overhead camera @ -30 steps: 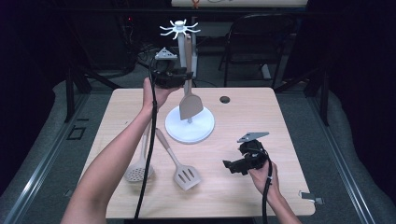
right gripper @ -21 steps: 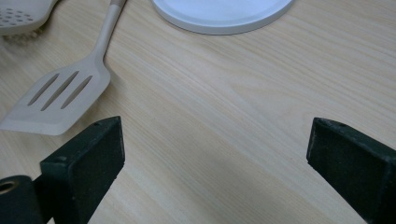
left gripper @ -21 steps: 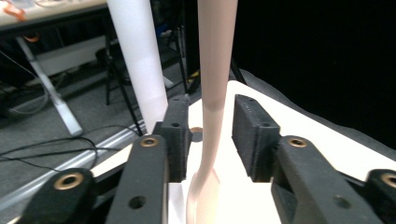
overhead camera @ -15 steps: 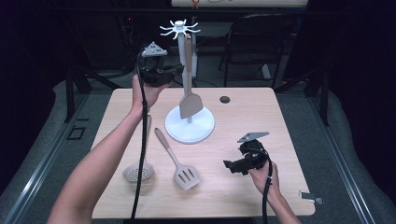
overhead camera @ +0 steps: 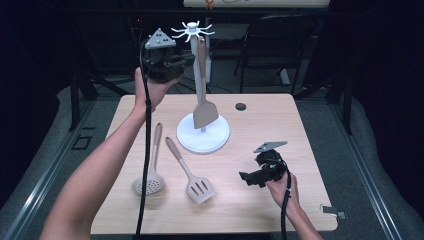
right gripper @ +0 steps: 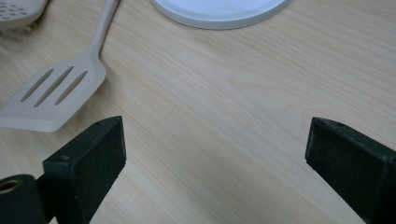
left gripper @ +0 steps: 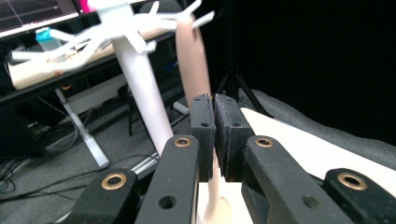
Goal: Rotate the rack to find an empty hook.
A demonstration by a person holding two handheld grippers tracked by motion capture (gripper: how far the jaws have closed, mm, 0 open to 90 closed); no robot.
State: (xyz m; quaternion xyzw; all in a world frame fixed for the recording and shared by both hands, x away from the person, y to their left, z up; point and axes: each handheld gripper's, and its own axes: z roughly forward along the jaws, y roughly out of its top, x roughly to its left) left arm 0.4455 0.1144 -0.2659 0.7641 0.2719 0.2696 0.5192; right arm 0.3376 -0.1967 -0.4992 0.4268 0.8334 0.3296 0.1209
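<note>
Left gripper (overhead camera: 192, 59), upper left of the high view, just clamped onto the beige solid turner's handle (overhead camera: 201, 65) hanging on the white hook stand (overhead camera: 191, 32); next it needs lifting off; right gripper (overhead camera: 248, 178), lower right, gapes wide, holding nothing.

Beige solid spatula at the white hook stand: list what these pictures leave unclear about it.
- Whether the beige solid spatula hangs from a hook of the white hook stand: too small in the high view, blurred in the left gripper view.
- The handle's middle: covered by the left gripper, shut on it.
- The blade: cut off by the left gripper view's bottom edge.
</note>
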